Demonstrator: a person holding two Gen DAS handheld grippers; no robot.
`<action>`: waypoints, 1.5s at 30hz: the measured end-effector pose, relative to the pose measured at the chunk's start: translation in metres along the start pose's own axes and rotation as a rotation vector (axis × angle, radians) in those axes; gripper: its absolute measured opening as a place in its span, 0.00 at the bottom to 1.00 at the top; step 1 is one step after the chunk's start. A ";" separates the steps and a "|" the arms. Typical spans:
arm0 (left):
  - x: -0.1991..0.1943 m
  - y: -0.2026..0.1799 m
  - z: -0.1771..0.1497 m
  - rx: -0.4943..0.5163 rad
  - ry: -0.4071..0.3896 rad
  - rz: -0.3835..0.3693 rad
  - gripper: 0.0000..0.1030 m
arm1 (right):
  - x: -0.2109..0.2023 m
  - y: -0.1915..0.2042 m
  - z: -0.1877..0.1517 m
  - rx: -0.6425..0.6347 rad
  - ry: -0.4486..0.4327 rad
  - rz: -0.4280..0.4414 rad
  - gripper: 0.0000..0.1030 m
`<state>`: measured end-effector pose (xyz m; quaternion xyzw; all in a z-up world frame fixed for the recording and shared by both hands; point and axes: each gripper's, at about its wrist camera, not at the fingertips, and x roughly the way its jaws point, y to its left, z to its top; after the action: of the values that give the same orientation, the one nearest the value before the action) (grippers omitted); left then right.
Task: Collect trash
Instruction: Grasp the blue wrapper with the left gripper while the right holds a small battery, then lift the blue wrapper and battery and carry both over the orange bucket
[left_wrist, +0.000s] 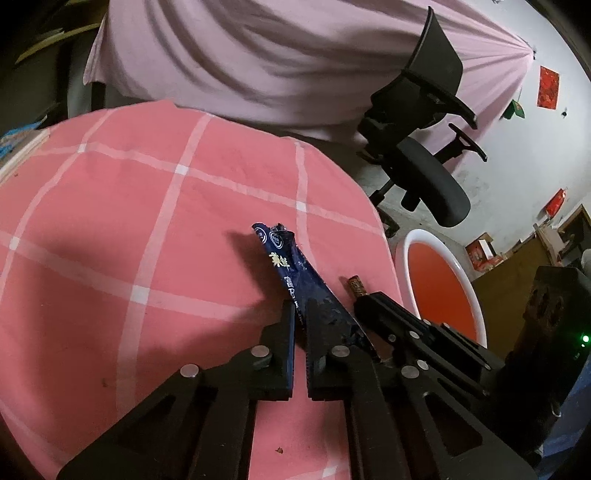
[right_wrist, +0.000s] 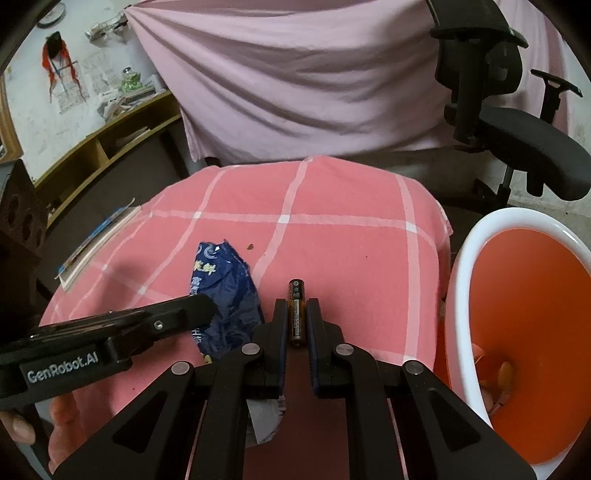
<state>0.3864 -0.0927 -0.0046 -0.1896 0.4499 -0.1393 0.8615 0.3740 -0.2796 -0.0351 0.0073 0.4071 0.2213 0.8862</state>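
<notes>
On the pink checked tablecloth we have both pieces of trash gripped at once: our left gripper pinches the near end of the crumpled blue snack wrapper, jaws pressed together on the foil, while our right gripper clamps the AA battery lengthwise between its pads. We judge the grasping step done and the carry not yet begun. Next, each load must be lifted clear of the cloth and swung right to the orange bin with the white rim, which stands just beside the table edge, then released over its mouth. We count one wrapper, one battery, one bin, some scraps already lying in it.
</notes>
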 end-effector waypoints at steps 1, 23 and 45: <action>-0.002 -0.002 -0.002 0.010 -0.007 0.004 0.02 | -0.002 0.000 -0.001 0.000 -0.007 -0.002 0.08; -0.075 -0.075 -0.025 0.280 -0.324 0.026 0.00 | -0.094 -0.014 0.006 0.098 -0.290 -0.070 0.08; -0.101 -0.183 -0.058 0.536 -0.637 -0.168 0.00 | -0.220 -0.039 -0.026 0.075 -0.692 -0.314 0.08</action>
<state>0.2697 -0.2257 0.1213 -0.0285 0.0919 -0.2555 0.9620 0.2442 -0.4066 0.0979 0.0517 0.0878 0.0521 0.9934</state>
